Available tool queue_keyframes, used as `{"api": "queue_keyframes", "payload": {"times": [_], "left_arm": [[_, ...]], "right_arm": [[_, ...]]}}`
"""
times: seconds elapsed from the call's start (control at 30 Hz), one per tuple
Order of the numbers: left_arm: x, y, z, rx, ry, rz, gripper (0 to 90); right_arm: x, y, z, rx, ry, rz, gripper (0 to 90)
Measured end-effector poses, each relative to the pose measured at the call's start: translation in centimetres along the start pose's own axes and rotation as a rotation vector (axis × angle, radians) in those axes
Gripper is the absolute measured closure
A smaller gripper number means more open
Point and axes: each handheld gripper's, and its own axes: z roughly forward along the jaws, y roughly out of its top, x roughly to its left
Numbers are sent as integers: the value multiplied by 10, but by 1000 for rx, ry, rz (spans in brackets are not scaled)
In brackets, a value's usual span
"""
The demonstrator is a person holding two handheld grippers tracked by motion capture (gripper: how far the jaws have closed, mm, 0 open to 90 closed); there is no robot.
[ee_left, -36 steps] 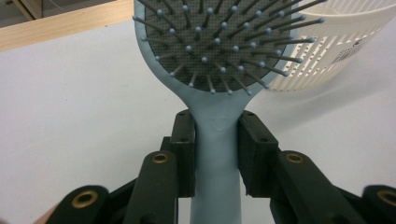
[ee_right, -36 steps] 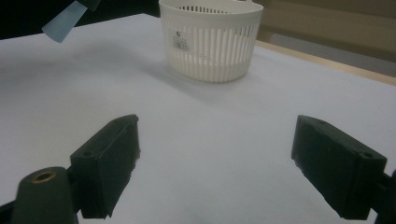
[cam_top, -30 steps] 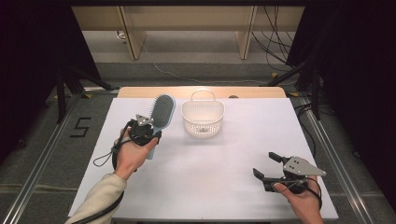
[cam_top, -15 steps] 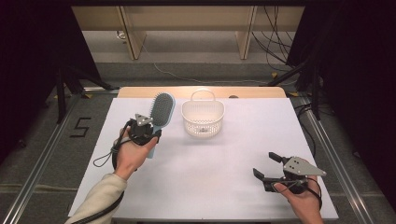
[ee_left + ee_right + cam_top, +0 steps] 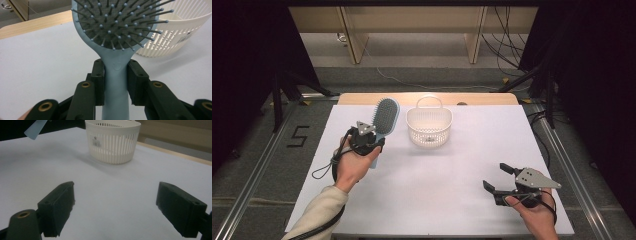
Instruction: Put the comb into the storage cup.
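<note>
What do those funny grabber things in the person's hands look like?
Each is black, with two chunky block-shaped jaws joined by arms with brass-coloured rivets. The left gripper and the right gripper both carry a grey three-cornered plate on top. A black cable loops down from the left one beside the cream sleeve, and another curls round the right hand.
</note>
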Motion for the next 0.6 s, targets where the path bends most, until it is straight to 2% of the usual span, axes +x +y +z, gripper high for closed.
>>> {"api": "queue_keyframes", "payload": {"times": [0.6], "left_arm": [[-2, 0, 0, -27, 0, 11, 696]], "right_arm": [[0, 0, 0, -2, -1, 8, 160]]}}
